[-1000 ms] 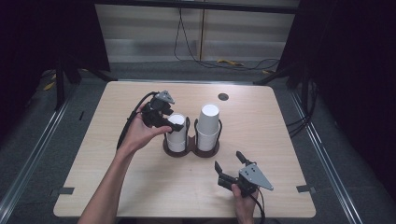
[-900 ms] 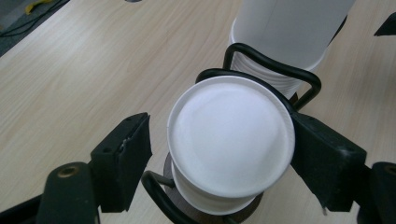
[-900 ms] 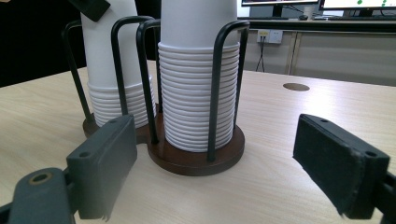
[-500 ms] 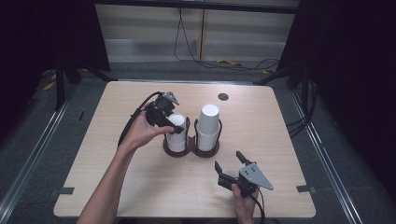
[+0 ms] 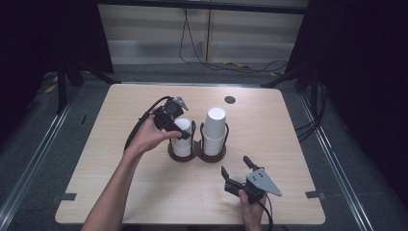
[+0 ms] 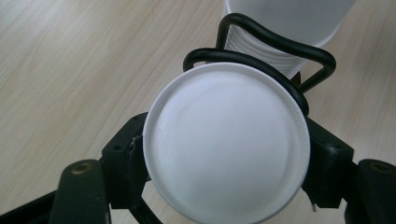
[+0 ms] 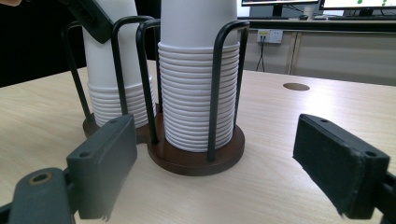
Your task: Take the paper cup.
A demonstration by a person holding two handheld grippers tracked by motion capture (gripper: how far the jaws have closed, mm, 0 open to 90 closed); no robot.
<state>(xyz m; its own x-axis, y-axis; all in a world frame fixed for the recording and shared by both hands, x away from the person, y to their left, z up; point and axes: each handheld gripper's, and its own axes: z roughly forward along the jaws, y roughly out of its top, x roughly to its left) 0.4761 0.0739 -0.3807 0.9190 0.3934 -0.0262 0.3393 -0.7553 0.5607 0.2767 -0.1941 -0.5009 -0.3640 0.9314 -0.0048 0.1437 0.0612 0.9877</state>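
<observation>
Left hand-held gripper (image 5: 179,129) newly closed; two cup stacks (image 5: 215,129).

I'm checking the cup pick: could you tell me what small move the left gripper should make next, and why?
Probably lift straight up. The left gripper has just been closing, its pads flank the top cup of the left stack, and the wire holder hems it in sideways.

A: The counter (image 5: 144,192) is brightly lit from overhead, and the room around it falls away into near black.

B: The top cup (image 6: 226,140) is washed out white, close and slightly soft, and the right claw (image 7: 224,172) looms blurred at the bottom edge.
</observation>
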